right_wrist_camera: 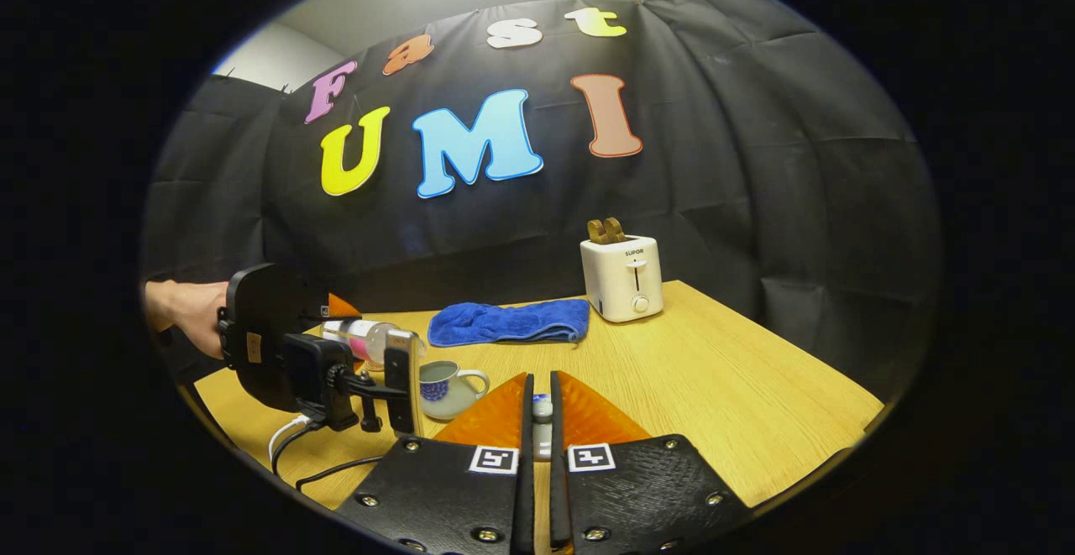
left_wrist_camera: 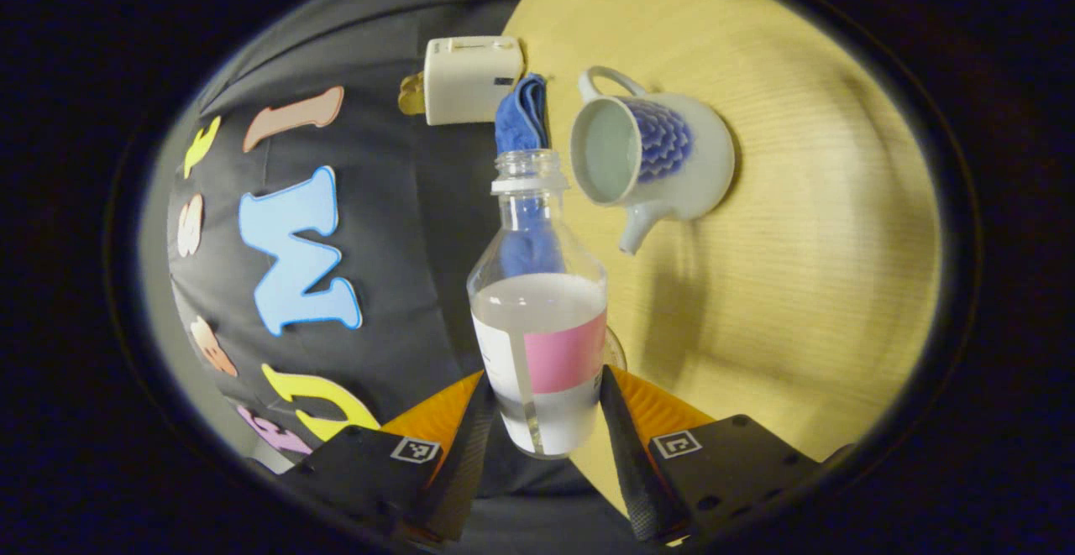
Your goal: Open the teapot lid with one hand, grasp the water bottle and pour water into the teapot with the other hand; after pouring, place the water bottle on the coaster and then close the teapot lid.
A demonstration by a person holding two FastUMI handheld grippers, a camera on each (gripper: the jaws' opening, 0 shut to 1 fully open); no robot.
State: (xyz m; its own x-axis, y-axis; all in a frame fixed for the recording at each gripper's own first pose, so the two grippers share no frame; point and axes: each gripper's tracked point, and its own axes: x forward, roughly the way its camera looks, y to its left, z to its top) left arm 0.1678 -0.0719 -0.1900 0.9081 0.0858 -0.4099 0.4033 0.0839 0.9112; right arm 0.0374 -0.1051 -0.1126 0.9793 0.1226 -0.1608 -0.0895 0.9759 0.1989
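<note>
The light wooden tabletop (right_wrist_camera: 714, 387) lies bare toward its right and near edges. The left gripper (left_wrist_camera: 550, 421) has both fingers closed against a clear plastic water bottle with a pink label (left_wrist_camera: 542, 320), tipped with its open neck beside the mouth of one lidless white teapot with a blue scale pattern (left_wrist_camera: 647, 156). The right gripper (right_wrist_camera: 542, 408), nearly closed, pinches a small white lid (right_wrist_camera: 542, 410). Along the far edge: one folded blue cloth (right_wrist_camera: 508, 322) and one white toaster (right_wrist_camera: 622, 278).
</note>
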